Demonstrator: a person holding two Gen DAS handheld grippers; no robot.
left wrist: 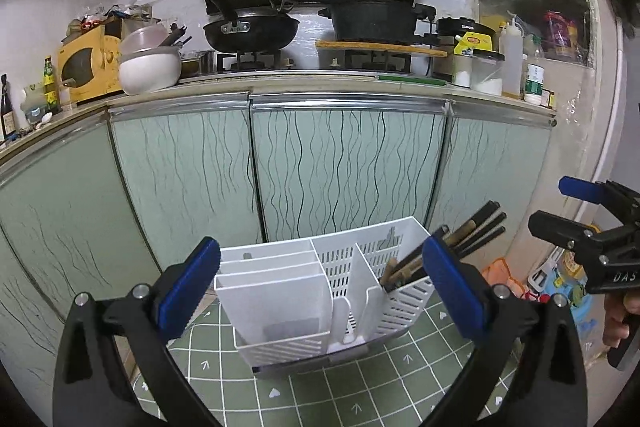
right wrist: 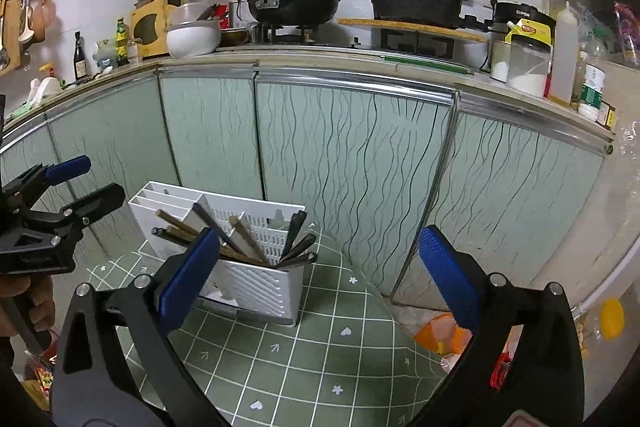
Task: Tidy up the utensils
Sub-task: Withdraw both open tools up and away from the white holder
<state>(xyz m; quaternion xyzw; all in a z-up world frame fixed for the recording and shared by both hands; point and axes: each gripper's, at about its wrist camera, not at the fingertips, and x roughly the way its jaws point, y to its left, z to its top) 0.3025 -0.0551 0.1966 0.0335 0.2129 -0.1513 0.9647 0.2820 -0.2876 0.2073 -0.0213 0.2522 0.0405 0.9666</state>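
1. Our left gripper [left wrist: 320, 283] and right gripper [right wrist: 320, 275] are both spread wide, empty.
2. White caddy [left wrist: 320, 307] sits on the green mat [left wrist: 360, 395]; chopsticks [right wrist: 224, 235] lean in its end compartment.
3. We judge the sticks light, stiff, slippery: pinch mid-shaft.

Dim, cool indoor light; heavy fisheye bending and dark vignette at edges; centre sharp, slight noise.

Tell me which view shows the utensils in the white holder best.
The right wrist view: the utensils fan out above the white holder, handles mostly unobstructed. In the left wrist view the left tongs' blue pad covers the middle of the bundle, so only ends show.
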